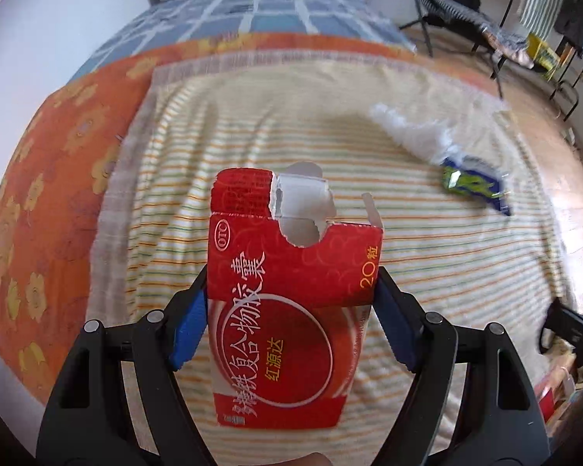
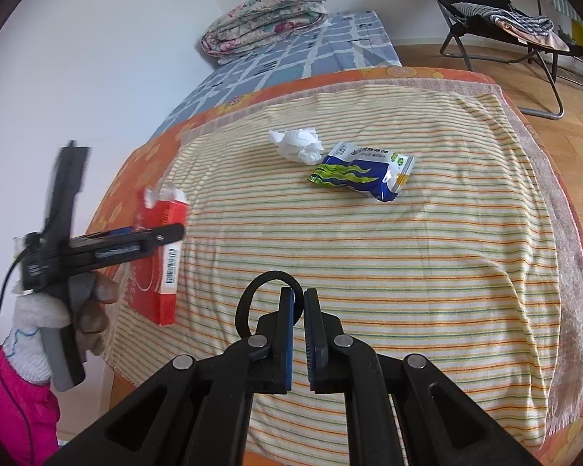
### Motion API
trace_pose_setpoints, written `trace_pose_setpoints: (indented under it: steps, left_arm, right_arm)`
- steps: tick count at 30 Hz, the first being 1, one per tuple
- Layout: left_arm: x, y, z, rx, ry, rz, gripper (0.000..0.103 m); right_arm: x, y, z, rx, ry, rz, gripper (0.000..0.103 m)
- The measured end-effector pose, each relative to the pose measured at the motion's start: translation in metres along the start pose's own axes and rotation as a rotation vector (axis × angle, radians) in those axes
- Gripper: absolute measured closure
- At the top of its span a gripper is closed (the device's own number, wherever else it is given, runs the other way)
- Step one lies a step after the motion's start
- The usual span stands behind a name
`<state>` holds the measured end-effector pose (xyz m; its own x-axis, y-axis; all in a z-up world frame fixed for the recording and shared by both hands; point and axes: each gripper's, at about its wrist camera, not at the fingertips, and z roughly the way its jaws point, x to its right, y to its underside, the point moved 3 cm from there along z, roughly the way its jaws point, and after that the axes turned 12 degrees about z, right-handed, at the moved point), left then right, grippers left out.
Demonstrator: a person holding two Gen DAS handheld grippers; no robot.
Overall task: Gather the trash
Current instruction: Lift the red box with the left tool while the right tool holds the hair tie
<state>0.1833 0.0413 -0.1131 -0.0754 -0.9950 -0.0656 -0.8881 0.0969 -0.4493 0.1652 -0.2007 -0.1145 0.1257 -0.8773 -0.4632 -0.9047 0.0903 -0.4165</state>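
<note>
My left gripper (image 1: 291,291) is shut on a torn red medicine box (image 1: 287,295), held above the striped towel; the box also shows at the left of the right wrist view (image 2: 163,260). A crumpled white tissue (image 2: 299,144) and a blue-green snack wrapper (image 2: 363,171) lie side by side on the towel, far ahead of my right gripper (image 2: 298,306). They also show at the right of the left wrist view, the tissue (image 1: 412,132) beside the wrapper (image 1: 474,182). My right gripper is shut, with a black hair tie (image 2: 248,299) looped at its left finger.
The striped towel (image 2: 408,272) covers an orange floral sheet (image 1: 50,194) on a bed. A folded quilt (image 2: 268,15) lies on the blue checked sheet at the back. A folding chair (image 2: 497,19) stands on the wooden floor at the right.
</note>
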Motion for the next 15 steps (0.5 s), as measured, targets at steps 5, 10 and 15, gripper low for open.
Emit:
trace_pose_setpoints:
  steps: [5,10,15]
  left_arm:
    - [0.004,0.009,-0.040,0.067,-0.015,0.036,0.024]
    - [0.015,0.024,-0.076,0.121,-0.012,0.079,0.027]
    - [0.025,0.044,-0.111,0.174,0.015,0.103,0.027]
  right_arm:
    - [-0.004,0.007,-0.011,0.009,-0.012,-0.016,0.099]
    - [-0.005,0.020,-0.022,0.009,-0.033,-0.016,0.099]
    - [-0.007,0.037,-0.032,0.010,-0.039,-0.034,0.099]
